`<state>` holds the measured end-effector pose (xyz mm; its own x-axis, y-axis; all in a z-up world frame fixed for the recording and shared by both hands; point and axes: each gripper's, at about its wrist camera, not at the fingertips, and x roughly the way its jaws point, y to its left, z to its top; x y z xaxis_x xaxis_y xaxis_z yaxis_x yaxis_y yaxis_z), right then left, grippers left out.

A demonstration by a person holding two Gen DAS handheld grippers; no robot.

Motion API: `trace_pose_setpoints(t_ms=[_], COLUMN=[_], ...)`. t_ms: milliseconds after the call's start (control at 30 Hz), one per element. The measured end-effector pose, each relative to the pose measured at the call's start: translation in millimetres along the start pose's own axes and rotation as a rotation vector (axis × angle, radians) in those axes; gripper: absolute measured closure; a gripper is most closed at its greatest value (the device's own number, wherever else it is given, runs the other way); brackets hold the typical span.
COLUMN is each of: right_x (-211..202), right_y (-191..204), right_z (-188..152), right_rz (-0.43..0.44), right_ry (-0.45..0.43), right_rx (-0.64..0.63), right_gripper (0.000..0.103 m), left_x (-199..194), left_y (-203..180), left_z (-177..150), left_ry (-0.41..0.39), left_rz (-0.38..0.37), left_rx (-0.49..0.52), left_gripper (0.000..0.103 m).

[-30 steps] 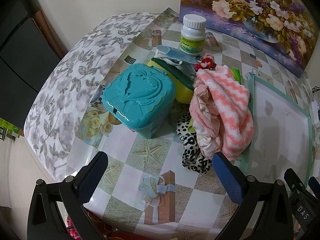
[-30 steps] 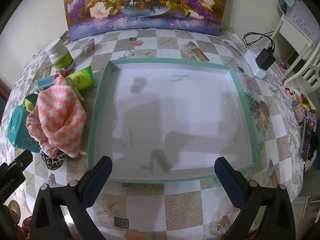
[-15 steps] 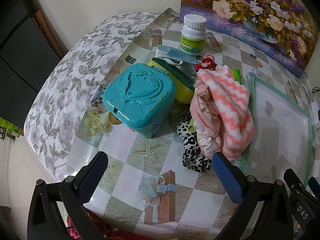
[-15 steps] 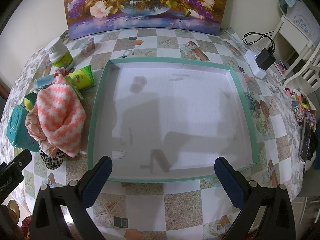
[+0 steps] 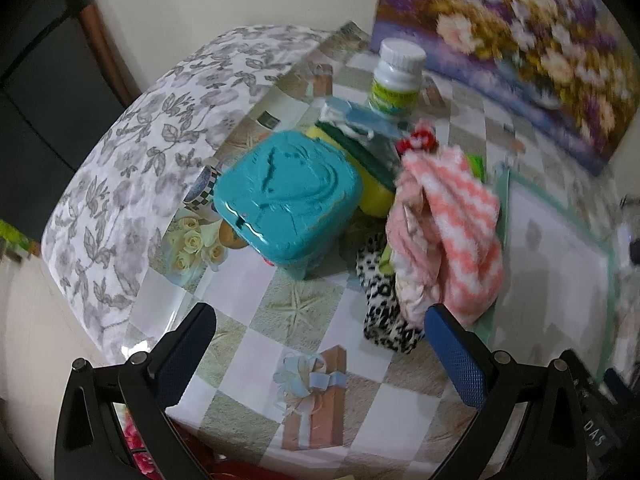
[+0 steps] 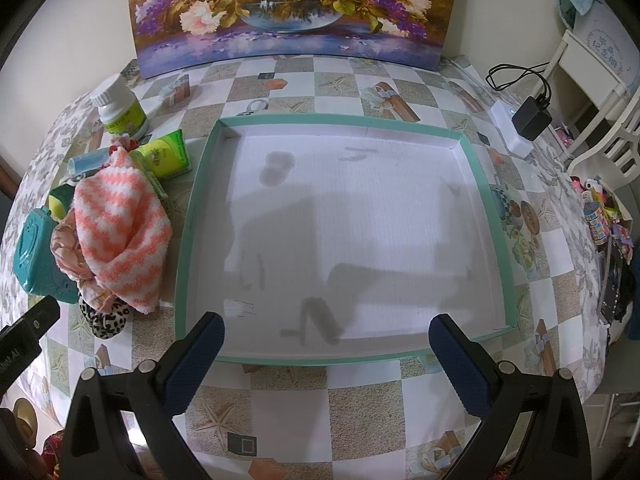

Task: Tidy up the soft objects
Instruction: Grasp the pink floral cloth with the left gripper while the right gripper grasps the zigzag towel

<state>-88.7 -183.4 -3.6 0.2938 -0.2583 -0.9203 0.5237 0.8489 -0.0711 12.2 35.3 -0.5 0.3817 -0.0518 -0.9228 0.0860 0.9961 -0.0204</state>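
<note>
Now your left tongs [image 5: 320, 344] have started moving: that view has gone blurred, the striped cloth [image 5: 460, 232] just ahead to their right. Both tongs are spread and empty; the right tongs [image 6: 326, 346] hover before the bare tray [image 6: 200, 184].

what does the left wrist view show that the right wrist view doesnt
Only the left wrist view shows the teal case's embossed lid and the yellow sponge clearly. Only the right wrist view shows the whole green-rimmed tray, bare inside, and the black charger. Both show the striped pink cloth, leopard-print fabric and white bottle.
</note>
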Motion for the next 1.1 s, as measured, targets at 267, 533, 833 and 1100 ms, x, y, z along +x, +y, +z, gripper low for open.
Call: trace_pose_setpoints(t_ms=[267, 533, 833, 1100], right_x=[-6, 0, 19, 27], right_y=[23, 72, 99, 113], right_z=[9, 11, 15, 14], right_rz=[0.220, 0.293, 0.360, 0.393], right_ry=[-0.082, -0.112, -0.089, -0.055], right_rx=[-0.050, -0.210, -0.280, -0.330], right_gripper=[0.000, 0.007, 0.033, 0.071], left_x=[-1, 23, 29, 28], left_y=[25, 34, 37, 33], left_z=[7, 10, 13, 10], left_ry=[-0.063, 0.009, 0.036, 0.056], left_rz=[-0.069, -0.079, -0.132, -0.167], left_rx=[-0.141, -0.183, -0.217, -0.220], left_gripper=[0.000, 0.000, 0.000, 0.000])
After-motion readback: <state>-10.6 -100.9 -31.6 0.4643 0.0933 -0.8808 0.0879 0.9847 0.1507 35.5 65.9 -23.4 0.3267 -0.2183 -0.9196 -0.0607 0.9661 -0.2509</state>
